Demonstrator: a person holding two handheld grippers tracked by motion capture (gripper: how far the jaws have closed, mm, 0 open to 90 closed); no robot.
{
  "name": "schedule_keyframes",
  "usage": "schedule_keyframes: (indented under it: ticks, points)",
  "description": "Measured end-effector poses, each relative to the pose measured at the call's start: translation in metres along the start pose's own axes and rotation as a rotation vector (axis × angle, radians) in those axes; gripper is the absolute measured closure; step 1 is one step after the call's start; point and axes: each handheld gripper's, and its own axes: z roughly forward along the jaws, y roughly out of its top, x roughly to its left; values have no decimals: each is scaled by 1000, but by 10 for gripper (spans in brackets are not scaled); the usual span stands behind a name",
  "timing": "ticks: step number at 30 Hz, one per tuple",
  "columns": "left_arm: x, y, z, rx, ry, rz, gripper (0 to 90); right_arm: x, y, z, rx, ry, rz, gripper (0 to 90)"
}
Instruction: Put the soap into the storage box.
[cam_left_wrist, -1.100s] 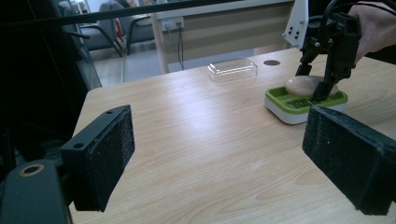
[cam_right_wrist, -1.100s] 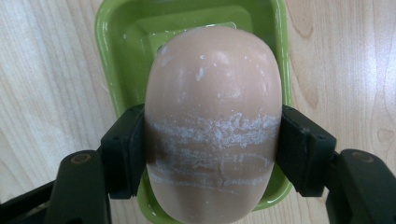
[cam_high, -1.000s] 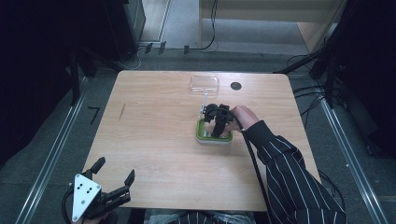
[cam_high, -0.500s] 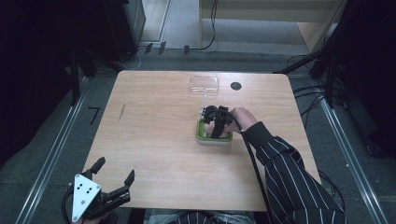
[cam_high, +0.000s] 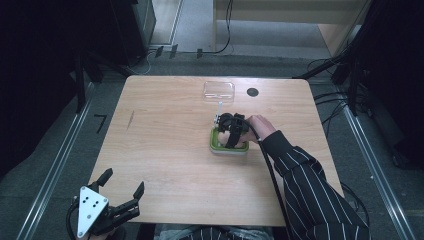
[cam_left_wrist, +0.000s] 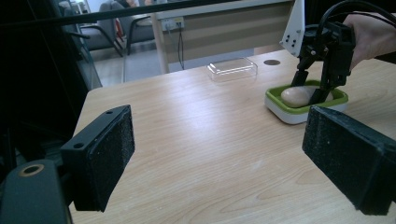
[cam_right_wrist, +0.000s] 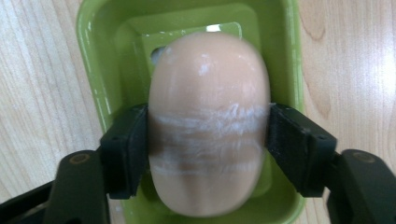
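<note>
A beige soap bar (cam_right_wrist: 209, 116) lies in a green soap dish (cam_right_wrist: 93, 46) with a white base. My right gripper (cam_right_wrist: 208, 144) points down into the dish, and its two black pads press on the bar's two long sides. White smears run across the bar between the pads. In the high view the dish (cam_high: 216, 145) sits right of the table's middle under the right gripper (cam_high: 231, 137). My left gripper (cam_high: 121, 182) hovers open at the table's near left corner, holding nothing. The left gripper view looks across the wood to the dish (cam_left_wrist: 280, 105) and soap (cam_left_wrist: 296, 95).
A clear plastic lid (cam_high: 219, 89) rests near the table's far edge, beyond the dish. A small black round hole (cam_high: 252, 92) lies to its right. A striped sleeve (cam_high: 310, 185) reaches in from the near right. Metal rails run along both sides of the table.
</note>
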Motion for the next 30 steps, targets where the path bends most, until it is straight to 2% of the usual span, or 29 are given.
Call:
schedule_keyframes:
  ticks: [9, 13, 26, 30]
  points:
    - [0, 0, 0, -2, 2, -2, 96, -1, -1, -3, -10, -7, 0, 304]
    - [0, 0, 0, -2, 1, -2, 96, -2, -2, -7, -16, -12, 14, 287]
    - [-4, 3, 7, 3, -14, 10, 96, -5, -10, -19, 8, -12, 138, 131]
    - [-4, 3, 8, -2, -19, 2, 96, -7, -14, -21, 13, -5, 170, 79]
